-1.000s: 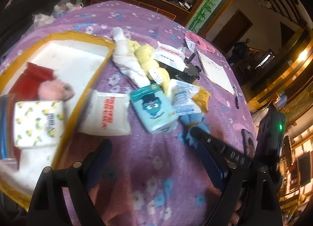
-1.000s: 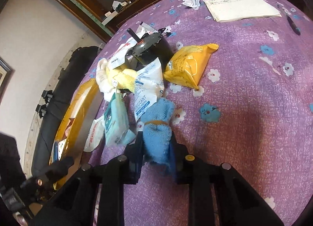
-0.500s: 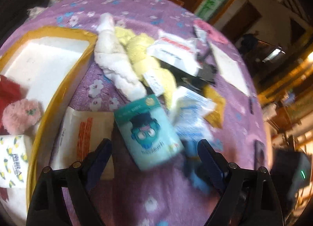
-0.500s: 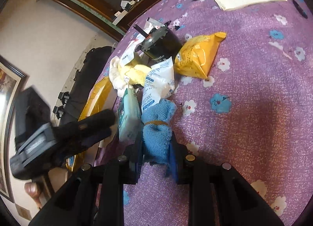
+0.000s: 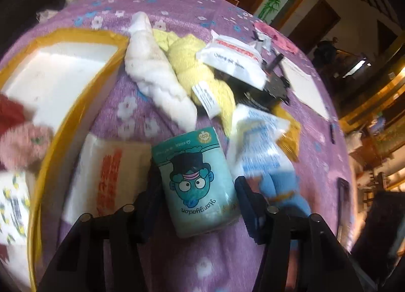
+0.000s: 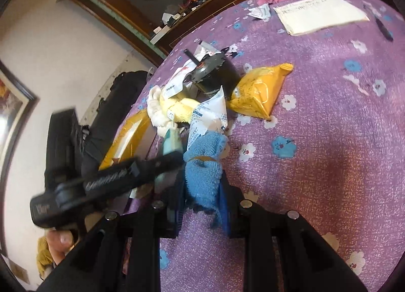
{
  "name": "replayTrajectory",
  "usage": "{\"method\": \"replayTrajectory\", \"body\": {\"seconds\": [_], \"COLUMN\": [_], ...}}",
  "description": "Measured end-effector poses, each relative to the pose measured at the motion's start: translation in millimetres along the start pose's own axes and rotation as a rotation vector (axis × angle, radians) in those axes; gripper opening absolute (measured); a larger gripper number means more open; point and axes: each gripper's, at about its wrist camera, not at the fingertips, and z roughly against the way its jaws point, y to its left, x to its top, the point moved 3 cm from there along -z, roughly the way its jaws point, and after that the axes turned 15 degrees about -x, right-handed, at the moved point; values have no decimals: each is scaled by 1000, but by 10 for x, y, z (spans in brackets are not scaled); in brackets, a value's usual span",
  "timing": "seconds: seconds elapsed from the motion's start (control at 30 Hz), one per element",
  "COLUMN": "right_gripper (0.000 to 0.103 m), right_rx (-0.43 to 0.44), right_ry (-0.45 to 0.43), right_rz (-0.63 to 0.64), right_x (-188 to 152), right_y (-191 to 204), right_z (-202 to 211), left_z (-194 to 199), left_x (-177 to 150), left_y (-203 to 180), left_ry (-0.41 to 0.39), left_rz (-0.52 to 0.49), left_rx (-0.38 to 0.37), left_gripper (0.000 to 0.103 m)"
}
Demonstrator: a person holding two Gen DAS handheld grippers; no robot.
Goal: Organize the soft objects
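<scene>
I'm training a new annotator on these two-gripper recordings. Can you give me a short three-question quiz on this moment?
1. True or false: the right gripper is clamped on the blue towel.
2. What lies between the fingers of the left gripper?
A. the yellow pouch
B. the teal tissue pack
C. the white towel
3. Fill in: the pink fluffy toy lies inside the ____-rimmed tray.

Key
1. True. Its pads press the rolled towel from both sides.
2. B. The teal tissue pack sits there; the jaws have just been closing on it.
3. Yellow.
</scene>
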Motion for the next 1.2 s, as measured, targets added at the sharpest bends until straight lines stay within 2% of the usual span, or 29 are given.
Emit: {"method": "replayTrajectory", "body": {"seconds": [0.27, 0.43, 0.67, 0.73, 0.8, 1.07, 1.2], "right_gripper": [23, 23, 23, 23, 23, 23, 23], "right_rx": [-18, -115, -70, -35, -42, 38, 74], "right_ry": [-9, 22, 21, -5, -33, -37, -43], "right_rz": [-8, 33, 9, 3, 20, 86, 134], "right_x": [6, -44, -306, -325, -314, -304, -318], "right_y": [14, 82, 121, 147, 199, 534, 760], "right_z": [8, -33, 135, 221, 285, 369, 389], "left_z": [326, 438, 663, 723, 799, 1195, 1440], "left_x": [-395, -590, -613, -596, -595, -545, -498], "left_y": [-38, -41, -90, -92, -108, -37, 96], "left_ry": [0, -3, -40, -52, -68, -153, -230], "left_rz": [31, 46, 32, 41, 39, 47, 46], "left_rx": [-122, -151, -186, -204, -216, -221, -175], "left_gripper": [59, 59, 59, 59, 59, 59, 59]}}
